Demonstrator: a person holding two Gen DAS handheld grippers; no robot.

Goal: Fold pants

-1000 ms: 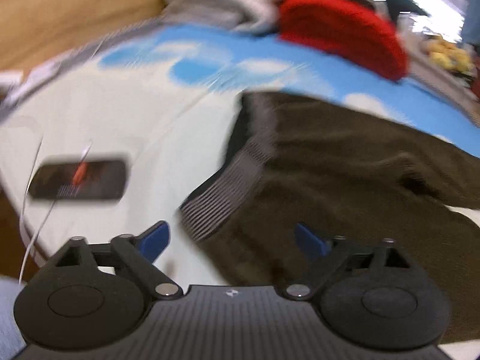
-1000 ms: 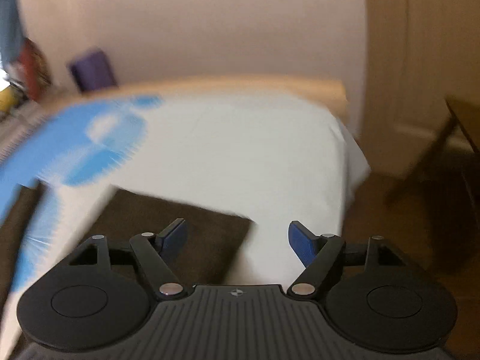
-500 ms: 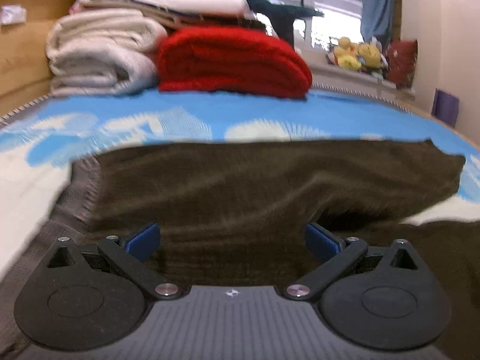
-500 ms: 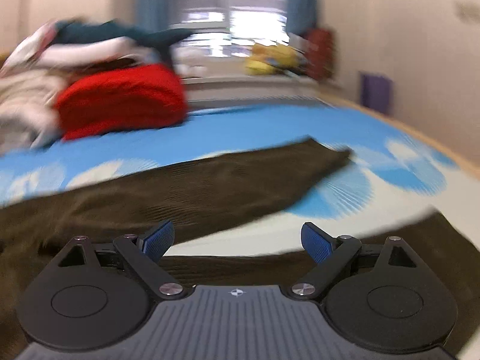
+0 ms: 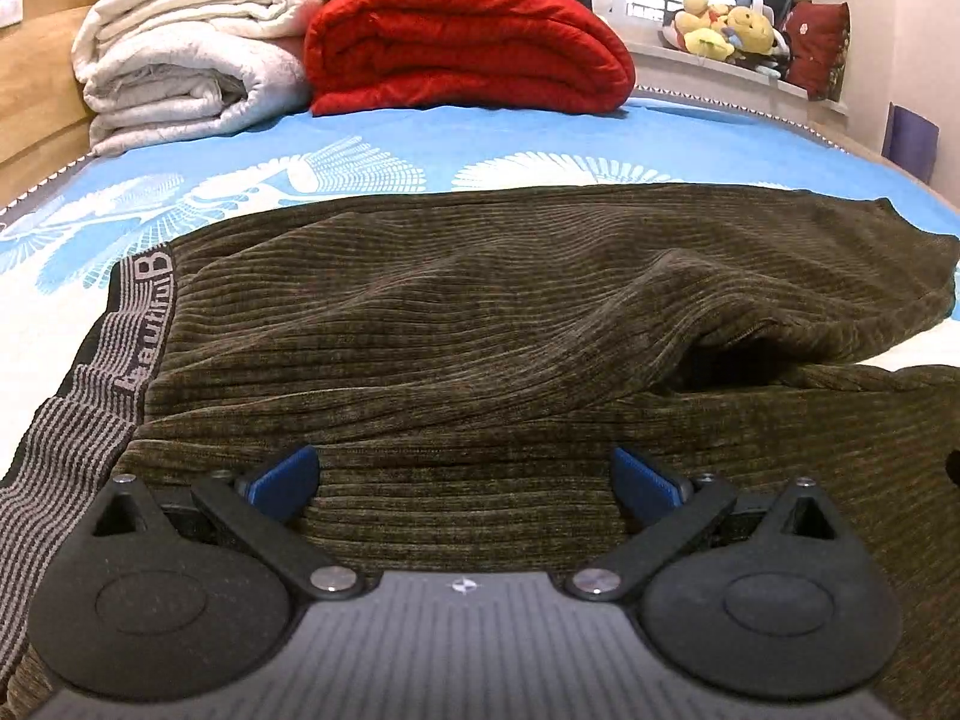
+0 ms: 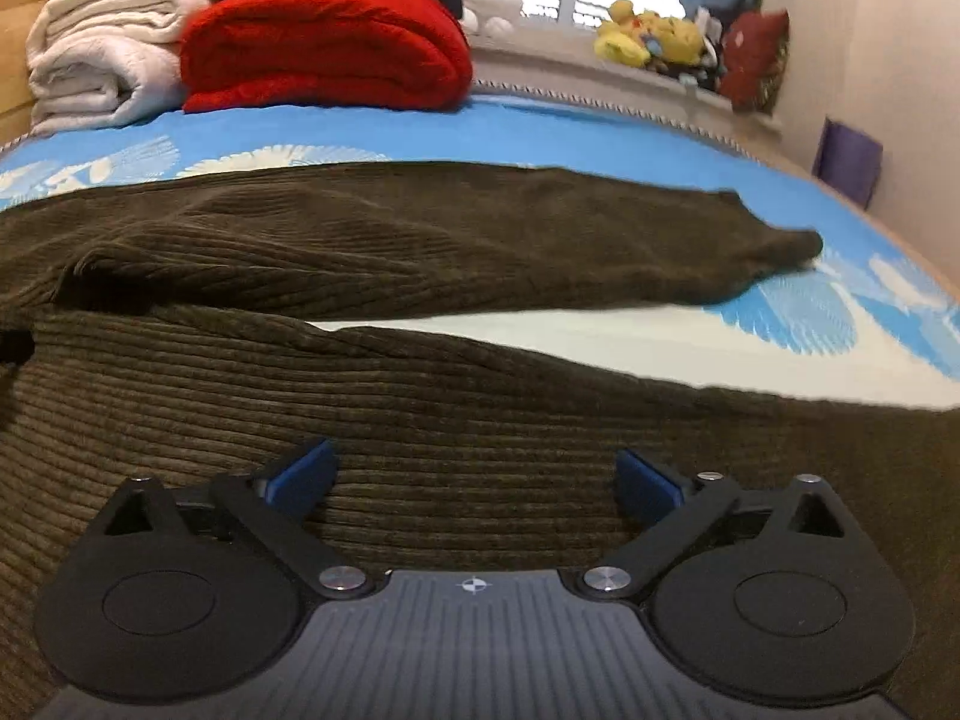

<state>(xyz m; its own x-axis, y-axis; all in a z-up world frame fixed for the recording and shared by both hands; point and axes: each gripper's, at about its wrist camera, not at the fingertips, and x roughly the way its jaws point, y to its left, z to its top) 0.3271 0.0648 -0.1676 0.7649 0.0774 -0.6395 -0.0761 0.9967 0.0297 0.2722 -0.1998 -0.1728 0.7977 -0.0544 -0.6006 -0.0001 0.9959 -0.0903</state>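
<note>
Pants point(image 5: 456, 324): spread flat across the bed point(image 5: 420, 138), waistband point(image 5: 120, 360) to the left, both legs running right. Far leg point(image 6: 480, 240) lies behind near leg point(image 6: 480, 408), a strip of bed showing between them toward the right.
Left gripper point(image 5: 462, 480): over the pants just right of the waistband.
Right gripper point(image 6: 474, 477): over the near leg.
Folded blanket point(image 5: 468, 42): on the bed behind the pants.
Stacked bedding point(image 5: 186, 60): touching the blanket's left side.
Plush toys point(image 5: 726, 30): on the sill behind the bed, to the right.
</note>
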